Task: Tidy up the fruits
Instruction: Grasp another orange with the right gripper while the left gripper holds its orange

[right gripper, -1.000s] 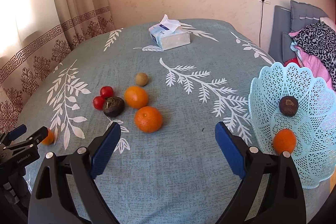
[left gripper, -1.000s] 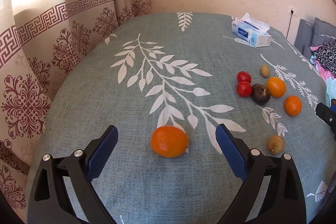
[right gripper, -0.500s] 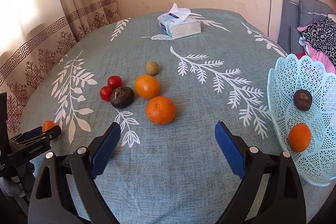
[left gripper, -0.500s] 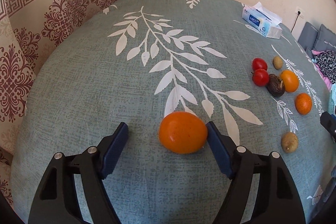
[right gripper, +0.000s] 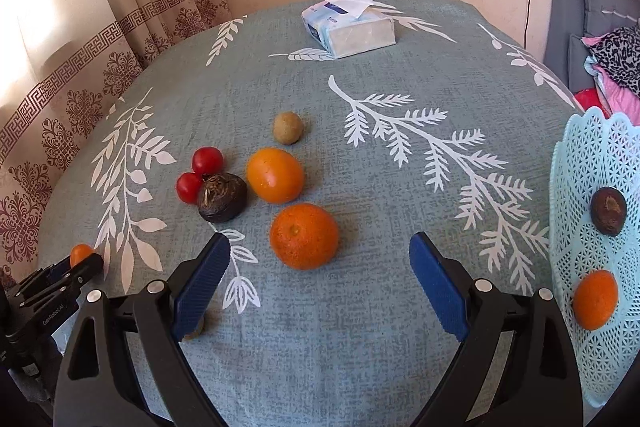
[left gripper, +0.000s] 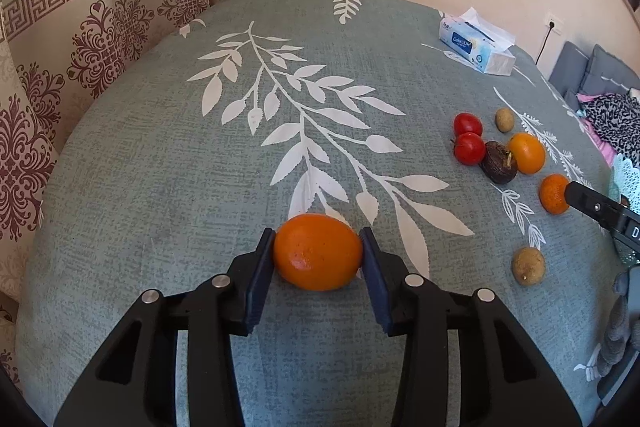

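My left gripper (left gripper: pixel 318 253) is shut on an orange (left gripper: pixel 318 252) that rests on the grey-green leaf-print tablecloth; it also shows in the right wrist view (right gripper: pixel 80 254). My right gripper (right gripper: pixel 318 277) is open and empty, with a mandarin (right gripper: pixel 304 236) lying just ahead between its fingers. Beyond it lie an orange (right gripper: pixel 275 175), a dark passion fruit (right gripper: pixel 221 197), two red tomatoes (right gripper: pixel 199 171) and a small brown fruit (right gripper: pixel 287 127). A pale blue lattice basket (right gripper: pixel 580 187) at the right holds a mandarin (right gripper: pixel 595 300) and a dark fruit (right gripper: pixel 608 211).
A tissue pack (right gripper: pixel 350 27) lies at the far side of the table. Another small brown fruit (left gripper: pixel 528 266) lies near the right gripper's left finger. Patterned curtains (left gripper: pixel 80 27) hang along the left edge. A chair with clothes (right gripper: pixel 608 39) stands at the right.
My left gripper has moved in and closed its jaws on the orange. My right gripper has moved forward, closer to the mandarin and the fruit cluster, still open.
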Available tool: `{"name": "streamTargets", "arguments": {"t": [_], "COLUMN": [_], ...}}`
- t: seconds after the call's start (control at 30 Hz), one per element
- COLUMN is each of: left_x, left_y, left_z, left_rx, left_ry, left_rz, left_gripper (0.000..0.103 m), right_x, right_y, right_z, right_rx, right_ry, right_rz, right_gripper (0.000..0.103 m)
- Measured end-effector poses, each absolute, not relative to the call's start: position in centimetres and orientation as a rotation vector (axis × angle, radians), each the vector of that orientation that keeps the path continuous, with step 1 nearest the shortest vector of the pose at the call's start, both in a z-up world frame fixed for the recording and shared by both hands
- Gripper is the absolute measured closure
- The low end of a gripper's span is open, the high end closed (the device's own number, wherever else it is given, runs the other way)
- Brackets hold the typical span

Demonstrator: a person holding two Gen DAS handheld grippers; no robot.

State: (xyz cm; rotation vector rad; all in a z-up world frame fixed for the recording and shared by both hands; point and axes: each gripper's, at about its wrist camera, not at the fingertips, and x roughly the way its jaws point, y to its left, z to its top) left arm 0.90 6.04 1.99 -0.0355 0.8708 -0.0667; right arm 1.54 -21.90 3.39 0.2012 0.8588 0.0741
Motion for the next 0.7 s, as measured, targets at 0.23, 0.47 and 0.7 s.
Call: {"name": "streamTargets", "arguments": {"t": [0.23, 0.47, 0.7], "left_x": [0.3, 0.1, 0.1], "left_y": [5.6, 5.2, 4.8], "left_z": [3.0, 3.3, 3.4], "left_rx": [-0.036, -0.037, -0.033], "left_ry": [0.844, 0.84, 0.842], "left_rz": [-0.081, -0.088, -0.085], "left_gripper": [0.06, 0.06, 0.06], "right_x": [3.0, 3.6, 2.8], "right_y": [-21.7, -21.0, -20.9], "right_z": [2.3, 1.6, 2.3], "right_rx": [0.195, 0.156, 0.156], "right_ry": [0.889, 0.907, 0.889], "right_rz": [0.07, 0.085, 0.112], "right_gripper": [0.011, 0.044, 0.062]}}
